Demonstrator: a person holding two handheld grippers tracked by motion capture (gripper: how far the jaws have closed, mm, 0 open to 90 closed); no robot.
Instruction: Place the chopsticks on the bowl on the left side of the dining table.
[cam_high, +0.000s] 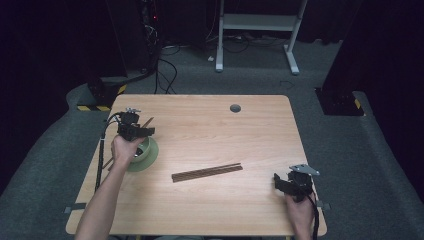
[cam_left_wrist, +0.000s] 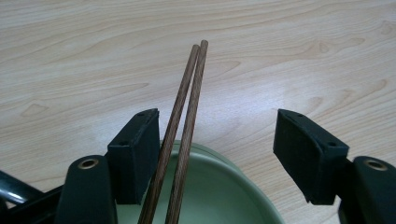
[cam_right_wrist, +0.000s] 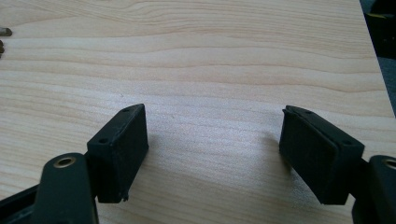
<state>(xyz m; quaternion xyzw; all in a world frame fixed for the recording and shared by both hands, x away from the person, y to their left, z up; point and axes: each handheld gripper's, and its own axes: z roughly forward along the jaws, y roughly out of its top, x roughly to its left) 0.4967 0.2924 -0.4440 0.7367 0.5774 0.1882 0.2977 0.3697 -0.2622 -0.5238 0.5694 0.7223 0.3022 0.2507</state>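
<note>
A pair of dark brown chopsticks (cam_left_wrist: 183, 121) lies across a pale green bowl (cam_left_wrist: 219, 186), slim round sticks side by side with their blunt tips almost touching, reaching past the rim over the table. In the left gripper view they run up between the jaws, right against the inner face of the left-hand jaw and well apart from the other. In the high view the far ends of the chopsticks (cam_high: 148, 121) stick out beyond the gripper, and the near ends show by the person's wrist.

The bowl (cam_high: 150, 155) sits on a green saucer near the left edge of the wooden table (cam_high: 210, 125). The left gripper (cam_high: 136, 131) hangs over the bowl with its jaws spread wide, gripping nothing; the left hand (cam_high: 125, 150) holds it from behind.

A second pair of chopsticks (cam_high: 207, 172), the same dark brown, lies flat near the middle of the table, side by side and slightly tilted, apart from the bowl.

The right gripper (cam_high: 282, 184) is near the table's right front corner, held in the right hand (cam_high: 299, 207). Its jaws stand wide apart over bare wood with nothing between them.

A small round grey cap (cam_high: 235, 108) sits in the tabletop near the far edge.
</note>
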